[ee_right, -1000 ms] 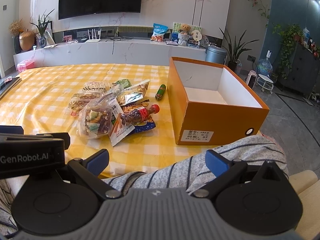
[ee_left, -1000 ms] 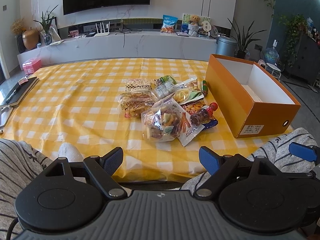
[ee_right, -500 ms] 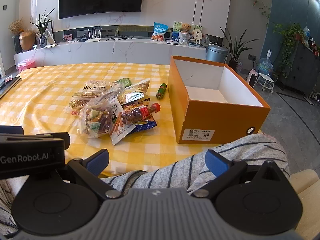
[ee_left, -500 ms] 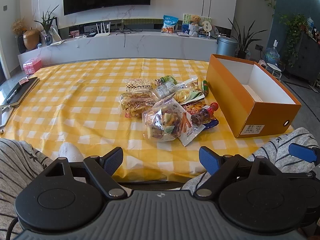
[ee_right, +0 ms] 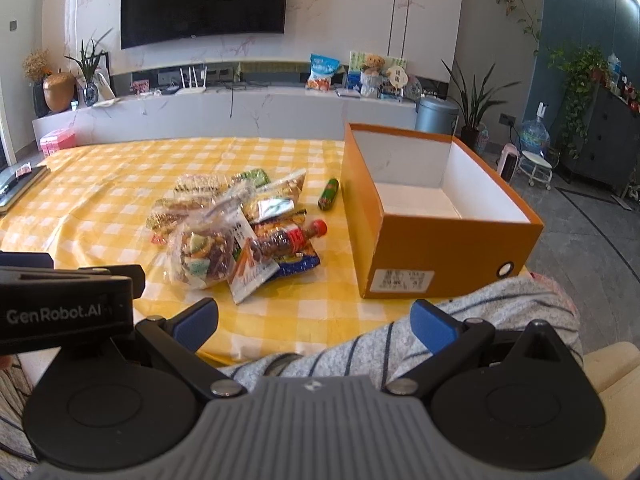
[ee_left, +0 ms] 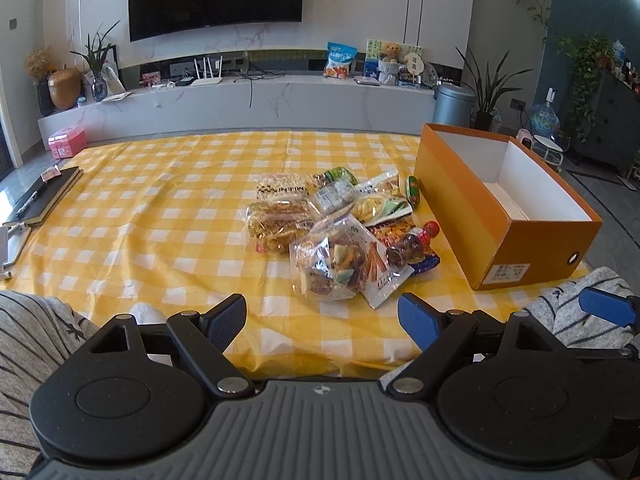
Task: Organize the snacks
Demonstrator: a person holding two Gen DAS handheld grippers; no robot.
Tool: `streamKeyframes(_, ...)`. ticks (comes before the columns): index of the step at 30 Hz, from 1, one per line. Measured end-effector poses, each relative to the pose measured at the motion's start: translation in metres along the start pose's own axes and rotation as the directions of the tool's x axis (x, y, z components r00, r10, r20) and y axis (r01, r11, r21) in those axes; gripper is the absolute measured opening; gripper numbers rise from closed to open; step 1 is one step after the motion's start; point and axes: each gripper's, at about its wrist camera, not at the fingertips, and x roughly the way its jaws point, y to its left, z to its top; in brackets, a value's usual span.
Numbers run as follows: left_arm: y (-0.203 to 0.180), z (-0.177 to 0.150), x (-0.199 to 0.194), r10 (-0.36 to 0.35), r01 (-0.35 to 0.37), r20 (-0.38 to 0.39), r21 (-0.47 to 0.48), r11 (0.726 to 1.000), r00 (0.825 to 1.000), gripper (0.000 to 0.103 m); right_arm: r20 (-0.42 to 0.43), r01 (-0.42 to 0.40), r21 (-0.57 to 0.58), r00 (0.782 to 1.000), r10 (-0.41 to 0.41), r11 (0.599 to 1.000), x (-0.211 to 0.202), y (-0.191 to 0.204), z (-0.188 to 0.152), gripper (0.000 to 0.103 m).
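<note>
step in hand: starting out, by the look of it; hovering at the near edge of the table [ee_left: 132, 216], nothing picked yet, the box bare inside.
left gripper [ee_left: 322, 318]: spread wide and holding nothing, poised over the near hem of the yellow check cloth, just short of the snack pile.
right gripper [ee_right: 316, 320]: likewise gaping and empty, hanging above a striped sleeve [ee_right: 460, 320], pointing between the pile and the box.
snack pile [ee_left: 340, 224]: lying heaped mid-table, just left of the box and apart from it; packets overlapping one another.
mixed bag [ee_left: 336, 260]: sitting nearest, clear and crinkly, resting partly on a white packet; likely slipping if pinched on loose film.
small bottle [ee_right: 290, 238]: lying on its side atop a blue packet, red cap aimed toward the box.
green roll [ee_right: 329, 194]: lying alone between pile and box, close to the box wall.
orange box [ee_right: 436, 248]: standing open at the table's right side, white interior showing nothing inside.
next move: probably reaching forward and down onto one top item, the bottle or the mixed bag, closing across a firm part, then lifting over the box's near wall.
caution: avoiding dragging neighbouring packets along; keeping the two tools from crowding each other.
</note>
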Motion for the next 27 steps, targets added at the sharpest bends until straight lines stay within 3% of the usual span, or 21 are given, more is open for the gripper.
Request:
streamKeyframes(9, 0.008, 0.012, 0.016, -0.03, 0.03, 0.013, 0.039, 0.999, 0.999, 0.1, 0.02, -0.044, 0.006, 0.999, 0.044, 0.999, 0.011, 0.001, 0.008, 0.096)
streamKeyframes(13, 0.013, 0.018, 0.032, -0.043, 0.044, -0.031, 0.042, 0.998, 0.999, 0.1, 0.01, -0.065, -0.007, 0.998, 0.065, 0.998, 0.028, 0.002, 0.011, 0.095)
streamKeyframes(16, 0.019, 0.022, 0.041, -0.067, 0.068, -0.034, 0.029, 0.997, 0.997, 0.1, -0.009, -0.063, 0.005, 0.998, 0.063, 0.998, 0.045, -0.001, 0.015, 0.085)
streamKeyframes(19, 0.026, 0.025, 0.049, -0.094, 0.095, -0.023, 0.014, 0.995, 0.995, 0.1, -0.014, -0.033, 0.023, 0.999, 0.033, 0.999, 0.058, -0.003, 0.021, 0.082)
streamKeyframes(23, 0.035, 0.027, 0.061, -0.133, 0.133, -0.045, -0.004, 0.991, 0.99, 0.1, -0.045, -0.054, 0.109, 0.997, 0.059, 0.993, 0.079, -0.012, 0.03, 0.07)
streamKeyframes(27, 0.049, 0.025, 0.078, -0.132, 0.129, -0.054, -0.059, 0.99, 0.99, 0.1, -0.105, -0.064, 0.197, 0.991, 0.086, 0.978, 0.107, -0.016, 0.038, 0.048)
